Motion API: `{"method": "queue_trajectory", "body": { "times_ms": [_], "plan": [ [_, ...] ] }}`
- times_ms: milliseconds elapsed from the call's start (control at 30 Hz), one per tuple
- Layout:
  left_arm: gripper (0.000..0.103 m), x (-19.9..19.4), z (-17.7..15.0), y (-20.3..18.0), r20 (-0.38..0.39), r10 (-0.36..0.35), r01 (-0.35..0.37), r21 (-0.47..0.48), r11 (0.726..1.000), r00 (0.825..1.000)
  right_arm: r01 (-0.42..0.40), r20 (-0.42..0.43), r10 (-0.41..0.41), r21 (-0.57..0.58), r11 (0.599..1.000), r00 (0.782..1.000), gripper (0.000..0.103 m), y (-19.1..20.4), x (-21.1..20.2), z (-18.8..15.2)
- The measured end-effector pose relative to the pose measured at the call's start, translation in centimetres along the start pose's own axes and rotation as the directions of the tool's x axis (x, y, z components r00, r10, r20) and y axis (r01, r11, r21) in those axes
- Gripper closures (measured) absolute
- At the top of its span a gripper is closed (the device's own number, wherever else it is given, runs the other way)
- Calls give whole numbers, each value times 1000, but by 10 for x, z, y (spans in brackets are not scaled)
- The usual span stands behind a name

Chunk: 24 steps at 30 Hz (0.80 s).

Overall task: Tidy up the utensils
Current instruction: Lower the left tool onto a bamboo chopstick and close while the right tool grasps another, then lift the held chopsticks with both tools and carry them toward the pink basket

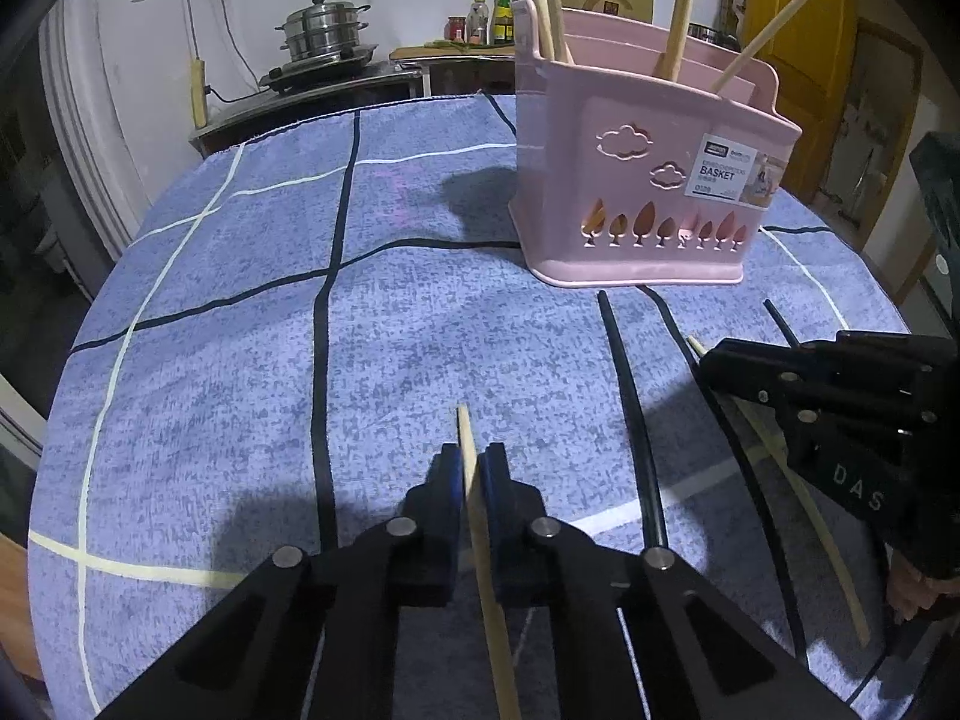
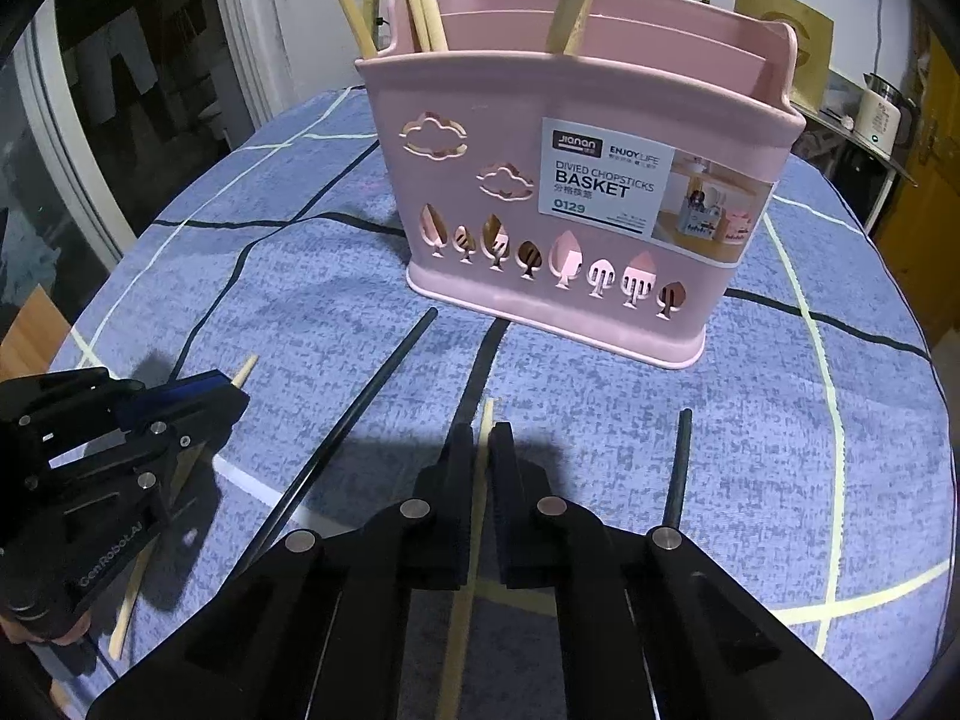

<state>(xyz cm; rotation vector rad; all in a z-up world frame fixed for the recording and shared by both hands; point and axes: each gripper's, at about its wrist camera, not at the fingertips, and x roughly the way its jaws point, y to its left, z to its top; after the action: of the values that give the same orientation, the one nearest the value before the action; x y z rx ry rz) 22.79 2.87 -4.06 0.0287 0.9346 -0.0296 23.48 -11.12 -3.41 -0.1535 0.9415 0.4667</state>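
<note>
A pink divided chopstick basket (image 1: pixel 630 180) (image 2: pixel 570 210) stands on the blue checked tablecloth (image 1: pixel 240 330) and holds several wooden chopsticks upright. My left gripper (image 1: pixel 474 468) is shut on a wooden chopstick (image 1: pixel 480 540), its tip pointing toward the basket; it also shows at the left of the right wrist view (image 2: pixel 231 387). My right gripper (image 2: pixel 483 438) is shut on another wooden chopstick (image 2: pixel 465 588); it shows at the right of the left wrist view (image 1: pixel 708 360). Two black chopsticks (image 2: pixel 354 420) (image 2: pixel 681 462) lie on the cloth beside the right gripper.
The table is round, and its edge curves close on both sides. A stove with a steel steamer pot (image 1: pixel 324 30) and bottles (image 1: pixel 498 15) stand behind the table. A kettle (image 2: pixel 882 114) sits on a counter at the far right.
</note>
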Motion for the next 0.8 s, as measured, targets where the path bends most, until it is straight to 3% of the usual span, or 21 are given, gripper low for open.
{"method": "queue_trajectory", "body": {
  "times_ms": [367, 800],
  "plan": [
    [98, -6, 5, 6, -13, -49, 49, -29, 998, 999, -29, 33, 29, 8, 1000, 999, 98, -2, -17, 5],
    [97, -76, 44, 15, 130, -86, 91, -33, 995, 988, -68, 165, 65, 9, 998, 984, 98, -7, -76, 28]
  ]
}}
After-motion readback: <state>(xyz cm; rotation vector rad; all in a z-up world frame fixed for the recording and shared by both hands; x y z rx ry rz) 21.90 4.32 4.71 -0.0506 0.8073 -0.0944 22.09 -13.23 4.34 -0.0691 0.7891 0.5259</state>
